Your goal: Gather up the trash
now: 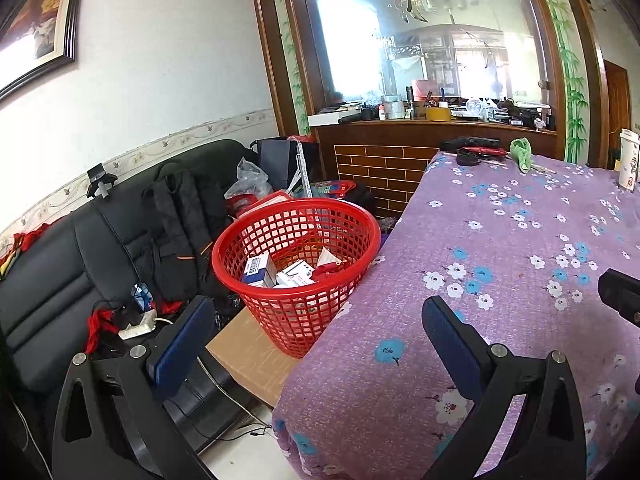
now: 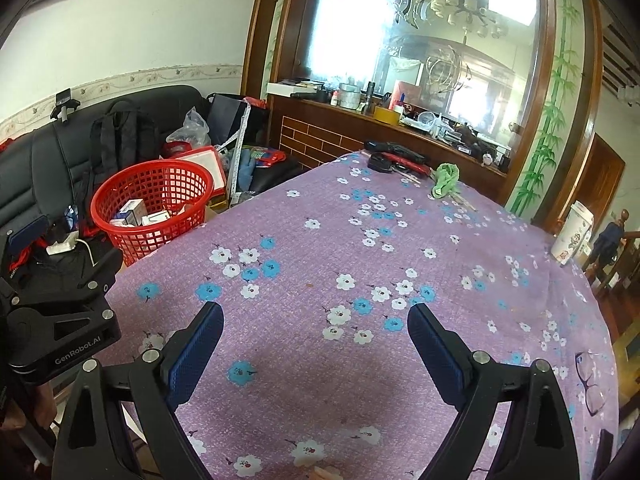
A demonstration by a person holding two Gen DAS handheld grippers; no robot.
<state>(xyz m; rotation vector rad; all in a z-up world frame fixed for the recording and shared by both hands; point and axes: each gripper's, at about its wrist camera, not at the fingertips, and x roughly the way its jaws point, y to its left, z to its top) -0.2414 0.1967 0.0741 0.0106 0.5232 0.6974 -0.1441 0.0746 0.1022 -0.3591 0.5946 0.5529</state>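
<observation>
Left gripper (image 1: 320, 328) spread, nothing between its pads, at the tabletop (image 1: 500, 240) edge. Right gripper (image 2: 316, 332) spread, empty, over the floral cloth. Red basket (image 1: 296, 216) beside the tabletop on a cardboard box (image 1: 248, 352), holding small cartons (image 1: 260, 270). Far end: green cloth (image 2: 446, 180).

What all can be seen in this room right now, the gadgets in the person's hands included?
Basket: one, red, beside the table's left edge, on a cardboard box.
Small boxes: several, mostly white, inside the basket.
Tablecloth: one, purple with flowers, covering the table.
Green cloth: one, at the table's far end.
Cup: one, white, patterned, at the table's right edge.
Glasses: one pair, near right of the table.
Sofa: one, black, along the left wall.
Backpack: one, black, on the sofa.
Left gripper: open, empty.
Right gripper: open, empty.
</observation>
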